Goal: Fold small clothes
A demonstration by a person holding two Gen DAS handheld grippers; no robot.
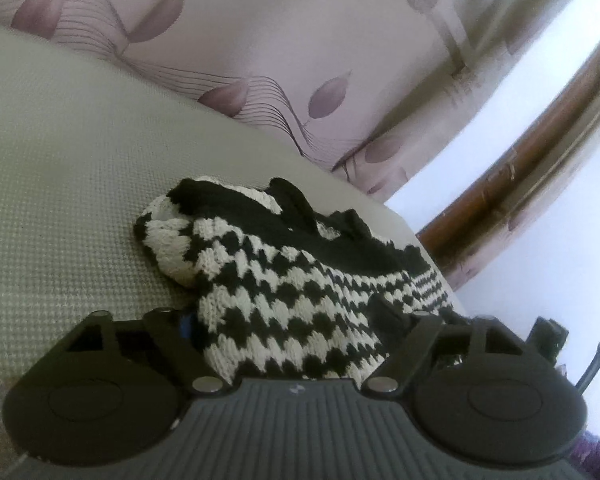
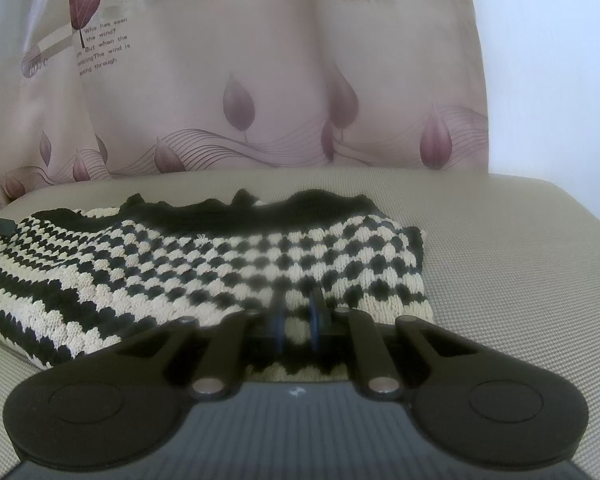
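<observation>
The black-and-cream knitted garment lies flat on a beige textured cushion. Its black scalloped hem is on the far side, and its right edge stops short of the cushion's right side. Bare cushion lies open to the right and along the far edge. In the left wrist view more bare cushion stretches to the left.

The right gripper has its fingers close together, pinching the garment's near edge. The left gripper has its fingers spread wide, with the knit bunched between them; its pads are hidden behind the cloth.

A leaf-patterned curtain hangs just behind the cushion's far edge. At the right there is a white wall and, in the left wrist view, a brown wooden frame.
</observation>
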